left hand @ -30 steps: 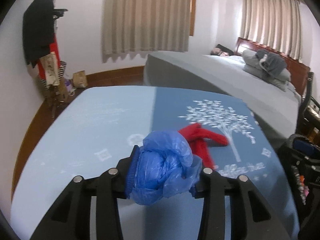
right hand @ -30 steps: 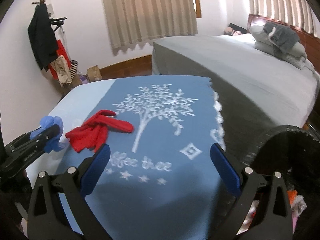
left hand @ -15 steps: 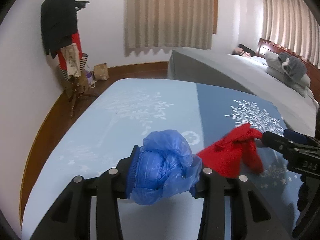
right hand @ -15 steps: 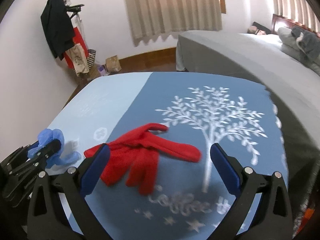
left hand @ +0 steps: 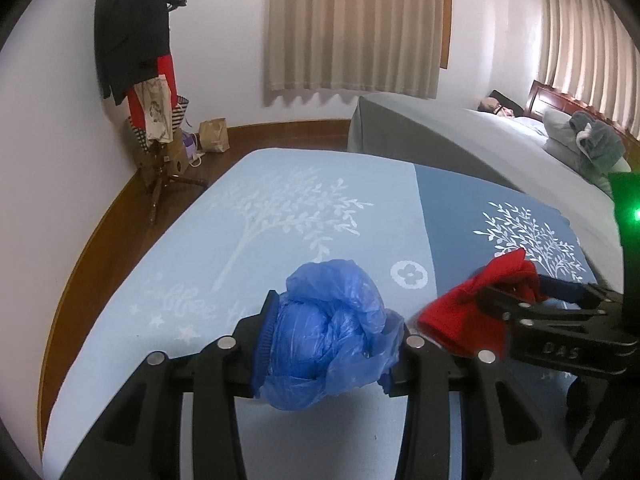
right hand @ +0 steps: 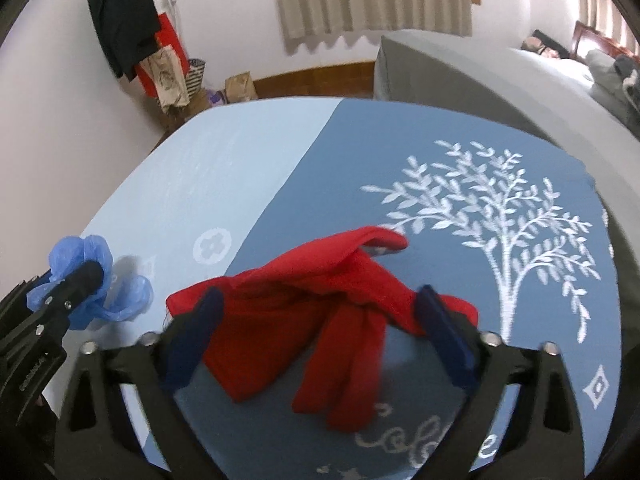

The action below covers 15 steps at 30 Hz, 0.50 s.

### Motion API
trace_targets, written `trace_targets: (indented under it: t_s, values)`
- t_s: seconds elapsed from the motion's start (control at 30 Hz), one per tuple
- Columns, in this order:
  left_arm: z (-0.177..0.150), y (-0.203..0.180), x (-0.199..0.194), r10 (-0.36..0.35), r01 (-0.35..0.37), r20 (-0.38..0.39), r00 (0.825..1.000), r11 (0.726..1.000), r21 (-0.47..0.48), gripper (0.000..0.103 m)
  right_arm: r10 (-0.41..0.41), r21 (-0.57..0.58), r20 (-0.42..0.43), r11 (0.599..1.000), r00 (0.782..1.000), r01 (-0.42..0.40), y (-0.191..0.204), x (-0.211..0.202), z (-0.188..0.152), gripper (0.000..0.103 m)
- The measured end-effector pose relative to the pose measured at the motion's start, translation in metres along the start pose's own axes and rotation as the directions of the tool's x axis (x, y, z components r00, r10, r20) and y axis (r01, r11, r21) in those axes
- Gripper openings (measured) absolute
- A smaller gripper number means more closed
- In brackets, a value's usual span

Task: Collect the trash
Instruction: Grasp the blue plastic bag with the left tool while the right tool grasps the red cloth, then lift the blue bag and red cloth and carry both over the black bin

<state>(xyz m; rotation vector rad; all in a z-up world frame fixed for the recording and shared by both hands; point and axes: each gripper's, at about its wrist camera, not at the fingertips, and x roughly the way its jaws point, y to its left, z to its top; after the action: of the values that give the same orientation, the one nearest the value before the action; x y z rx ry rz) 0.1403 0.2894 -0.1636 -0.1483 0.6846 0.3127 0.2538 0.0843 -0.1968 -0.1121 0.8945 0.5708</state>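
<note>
A crumpled blue plastic bag (left hand: 328, 332) fills my left gripper (left hand: 332, 344), which is shut on it just above the light-blue half of the tablecloth (left hand: 280, 220). In the right wrist view that left gripper (right hand: 80, 280) and the blue plastic bag (right hand: 92, 256) show at the left edge. A red cloth glove (right hand: 320, 312) lies on the dark-blue half of the tablecloth (right hand: 400, 140). My right gripper (right hand: 320, 332) straddles the glove and its jaws are closing, the blue pads (right hand: 196, 328) at the glove's two sides. The right gripper (left hand: 520, 292) over the red glove (left hand: 452, 320) also shows from the left wrist.
A grey-covered bed (left hand: 460, 140) with pillows (left hand: 592, 144) runs behind the table on the right. A coat stand (left hand: 136, 40) with hanging clothes and a brown paper bag (left hand: 214, 136) stand by the far-left wall on the wooden floor.
My right gripper has swung left and down over the red glove, and its jaws have narrowed around it. The left gripper has drifted left, still holding the blue bag.
</note>
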Motion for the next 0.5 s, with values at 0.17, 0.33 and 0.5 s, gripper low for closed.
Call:
trace_targets:
  t_s: [0.17,0.33,0.5]
  values:
    - [0.0,0.001,0.0,-0.001,0.001,-0.004,1.0,1.0,-0.003,0.041,0.03,-0.018,-0.012,0.999,0.999,-0.03,0.006,0.001,0.001,0.048]
    - [0.0,-0.001,-0.003,-0.006,0.006,-0.001,1.0,1.0,0.0,0.041,0.062,-0.005,-0.017,0.998,0.998,-0.062,0.002,-0.003,-0.001,0.016]
    - [0.001,-0.008,-0.008,-0.019,0.019,0.003,1.0,1.0,0.008,0.041,0.092,-0.004,0.015,0.996,0.996,-0.092,-0.002,-0.019,-0.005,0.013]
